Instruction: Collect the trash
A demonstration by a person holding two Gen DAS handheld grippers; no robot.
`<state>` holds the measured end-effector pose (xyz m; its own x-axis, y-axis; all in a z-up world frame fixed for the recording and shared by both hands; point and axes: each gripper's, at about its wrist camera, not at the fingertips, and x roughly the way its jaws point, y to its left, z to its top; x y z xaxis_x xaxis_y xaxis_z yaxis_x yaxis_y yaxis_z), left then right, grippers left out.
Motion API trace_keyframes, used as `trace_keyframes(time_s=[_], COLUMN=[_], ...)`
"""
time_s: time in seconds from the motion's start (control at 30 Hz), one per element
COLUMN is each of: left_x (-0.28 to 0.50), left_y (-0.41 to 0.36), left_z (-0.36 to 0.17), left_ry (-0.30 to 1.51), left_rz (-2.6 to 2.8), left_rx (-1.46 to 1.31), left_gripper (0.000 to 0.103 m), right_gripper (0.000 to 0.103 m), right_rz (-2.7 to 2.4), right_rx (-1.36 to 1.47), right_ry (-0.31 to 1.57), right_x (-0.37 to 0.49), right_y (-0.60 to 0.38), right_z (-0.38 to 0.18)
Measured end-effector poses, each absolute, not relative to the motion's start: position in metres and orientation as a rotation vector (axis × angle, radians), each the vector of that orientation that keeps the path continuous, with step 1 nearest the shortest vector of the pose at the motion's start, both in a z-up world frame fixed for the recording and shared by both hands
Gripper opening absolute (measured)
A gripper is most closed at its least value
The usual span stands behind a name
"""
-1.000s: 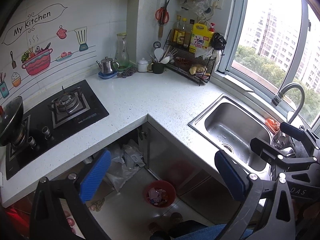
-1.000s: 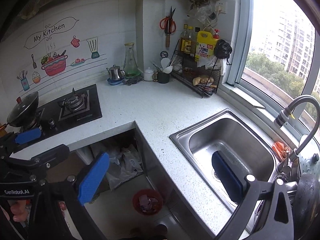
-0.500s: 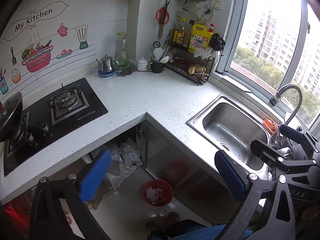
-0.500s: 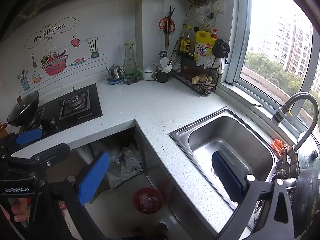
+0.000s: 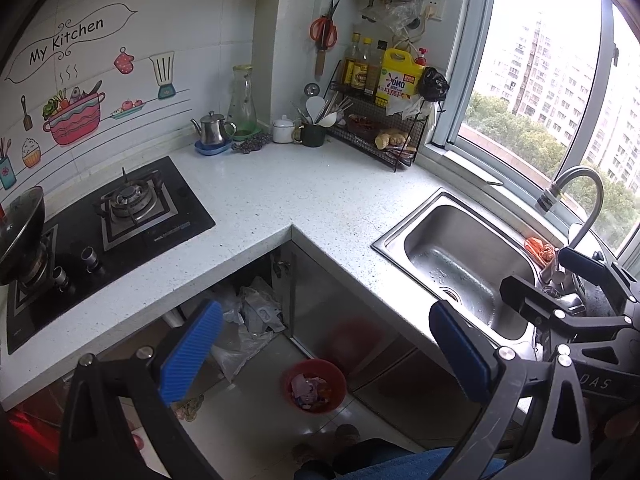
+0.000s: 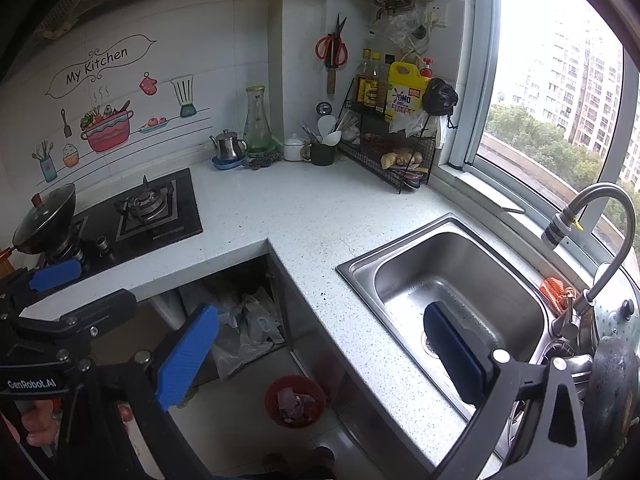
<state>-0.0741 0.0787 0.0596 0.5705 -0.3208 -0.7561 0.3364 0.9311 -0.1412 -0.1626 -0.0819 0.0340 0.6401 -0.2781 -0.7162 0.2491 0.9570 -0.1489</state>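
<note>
The red trash bin sits on the pale tiled floor below me, round, plastic-looking, partly filled with crumpled wrappers, just in front of the steel cabinet front under the sink. To its left, crumpled plastic bags fill the open space under the counter's inner corner. The floor around the bin is mostly open, with room on its near and left sides.

My left gripper hangs above that gap, its blue ribbed pads spread wide and holding nothing. My right gripper is also spread wide and empty, one pad over the floor and the other over the sink basin; from it I see the left tool at the near left, marked "GenRobot.AI".

The speckled white stone counter bends in an L with a sharp inner edge, and its middle stretch is bare. The stainless sink is sunk in on the right, with a curved faucet over it. The black glass gas hob lies on the left. On the far wall, a sticker reads "My Kitchen". A yellow jug on the wire rack reads "OMO".
</note>
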Motion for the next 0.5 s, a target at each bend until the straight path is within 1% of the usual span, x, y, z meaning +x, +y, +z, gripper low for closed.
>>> trace_keyframes(time_s=[0.5], left_x=[-0.075], left_y=[0.0778], left_z=[0.0587], left_ry=[0.882], left_rz=[-0.394], left_rx=[0.026], left_gripper=[0.102], right_gripper=[0.102], right_rz=[-0.298], right_rx=[-0.035], right_ry=[0.83], right_x=[-0.1588], right_y=[-0.0814], right_z=[0.0331])
